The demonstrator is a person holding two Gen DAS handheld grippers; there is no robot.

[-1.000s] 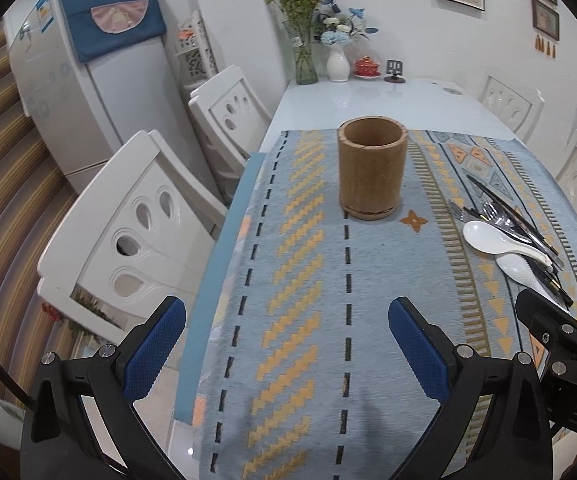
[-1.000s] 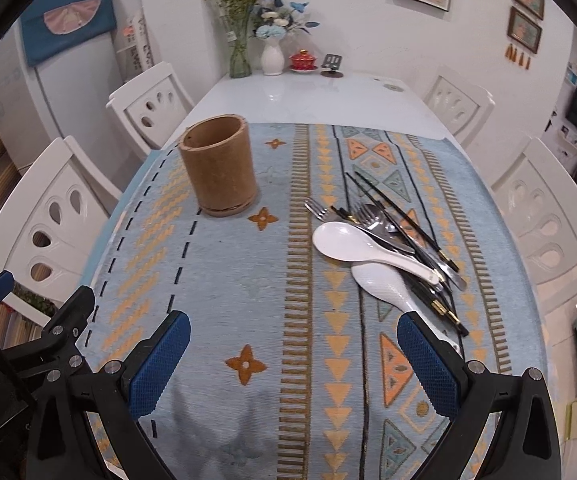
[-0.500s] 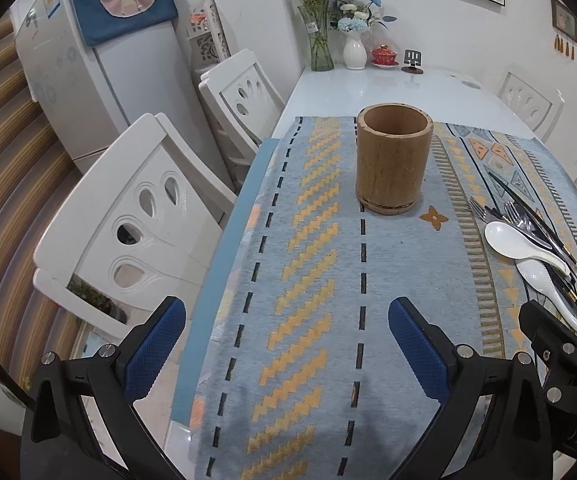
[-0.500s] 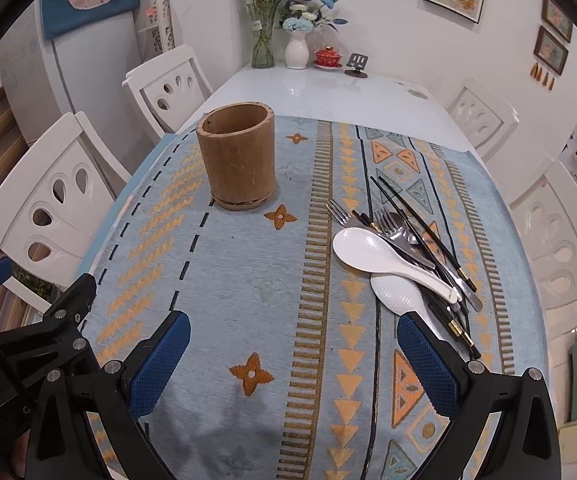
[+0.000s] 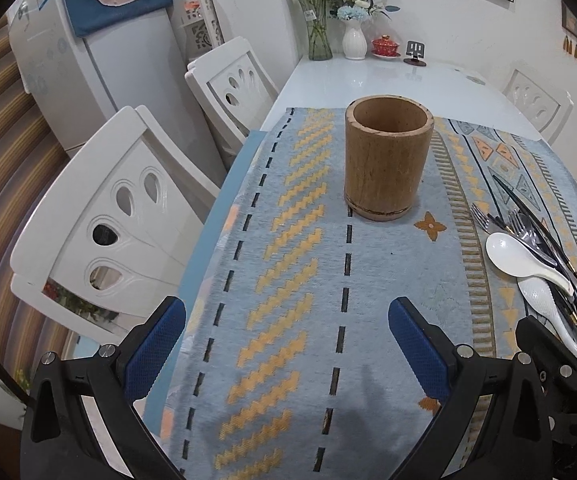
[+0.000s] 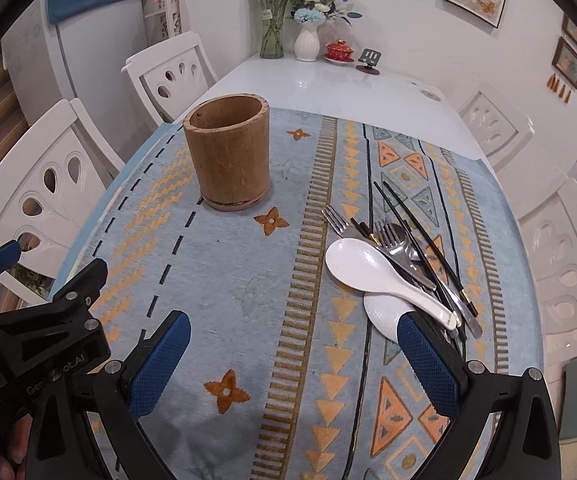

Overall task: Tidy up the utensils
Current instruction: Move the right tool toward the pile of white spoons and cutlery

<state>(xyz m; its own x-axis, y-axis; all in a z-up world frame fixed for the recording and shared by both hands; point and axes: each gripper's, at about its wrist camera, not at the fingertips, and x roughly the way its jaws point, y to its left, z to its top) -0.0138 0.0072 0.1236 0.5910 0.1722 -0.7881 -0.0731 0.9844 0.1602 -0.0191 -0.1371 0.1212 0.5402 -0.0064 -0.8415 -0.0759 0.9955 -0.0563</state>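
Note:
An empty wooden cylinder holder (image 5: 386,160) stands upright on the patterned blue cloth (image 5: 296,264); it also shows in the right wrist view (image 6: 228,156). A pile of utensils lies to its right: two white spoons (image 6: 372,270), forks (image 6: 388,236) and black chopsticks (image 6: 420,240). The pile shows at the right edge of the left wrist view (image 5: 528,256). My left gripper (image 5: 286,340) is open and empty above the cloth, short of the holder. My right gripper (image 6: 294,350) is open and empty, its right finger (image 6: 428,354) over the nearer spoon's handle end.
White chairs (image 5: 120,216) stand along the table's left side, more on the right (image 6: 560,256). Vases (image 6: 306,40), a red lidded cup (image 6: 339,50) and a small stand (image 6: 368,60) sit at the far end of the white table (image 6: 328,88). A fridge (image 5: 100,64) stands at the left.
Both grippers have moved forward and lower toward the table; the holder and utensils look nearer. The right gripper has come up to the utensil pile. Both stay open.

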